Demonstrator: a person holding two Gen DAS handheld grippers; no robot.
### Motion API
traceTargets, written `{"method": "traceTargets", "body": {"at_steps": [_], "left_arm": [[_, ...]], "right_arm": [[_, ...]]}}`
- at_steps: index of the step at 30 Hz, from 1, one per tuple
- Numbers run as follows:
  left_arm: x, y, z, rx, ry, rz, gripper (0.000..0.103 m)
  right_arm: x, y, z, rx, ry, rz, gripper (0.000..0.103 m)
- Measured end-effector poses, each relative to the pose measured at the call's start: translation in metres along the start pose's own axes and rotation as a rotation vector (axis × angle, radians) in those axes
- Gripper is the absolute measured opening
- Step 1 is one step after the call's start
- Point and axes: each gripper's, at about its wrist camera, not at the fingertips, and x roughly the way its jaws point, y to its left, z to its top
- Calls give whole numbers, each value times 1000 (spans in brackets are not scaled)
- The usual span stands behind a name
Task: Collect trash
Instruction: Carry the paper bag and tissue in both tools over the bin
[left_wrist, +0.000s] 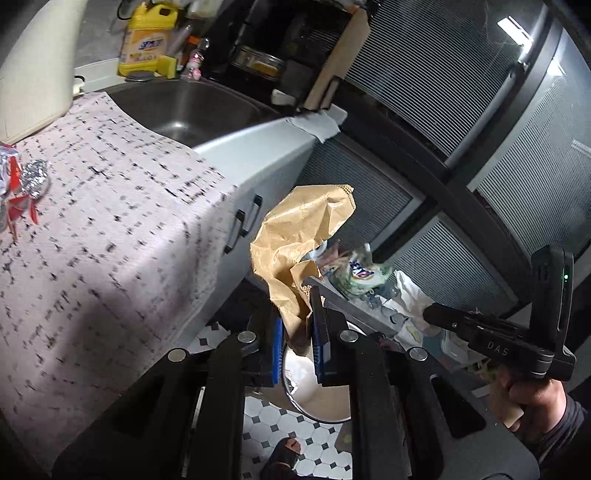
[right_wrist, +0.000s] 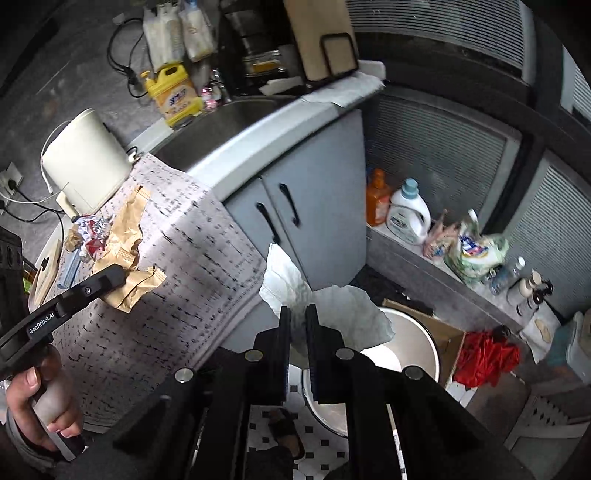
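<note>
The left gripper is clamping a brown paper bag and the right gripper a white tissue, both hanging just above the bin beside the bench.

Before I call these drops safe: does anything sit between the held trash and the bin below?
Nothing visible does. The brown paper in the left tool and the white paper in the right tool hang above the open bin.
</note>
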Motion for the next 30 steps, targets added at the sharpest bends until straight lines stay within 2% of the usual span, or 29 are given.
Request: {"method": "traceTargets", "body": {"at_steps": [3, 4, 5, 7, 11, 27, 30], "left_arm": [[9, -15, -9, 3, 18, -6, 13], [12, -19, -12, 3, 23, -7, 13], [15, -23, -14, 3, 28, -8, 13], [21, -31, -21, 2, 40, -9, 13], [32, -44, -33, -3, 62, -8, 13], [88, -97, -82, -10, 162, -49, 13], [102, -103, -93, -25, 187, -65, 18]], "right_arm": [[-2, -15, -9, 15, 20, 0, 12], [-1, -21, -13, 19, 27, 3, 17], [-1, -26, -16, 21, 34, 1, 30], [-3, -39, -23, 36, 32, -10, 48], [-7, -59, -33, 47, 36, -20, 56], [-43, -136, -57, 91, 5, -79, 61], [-51, -148, -62, 98, 2, -100, 62]]}}
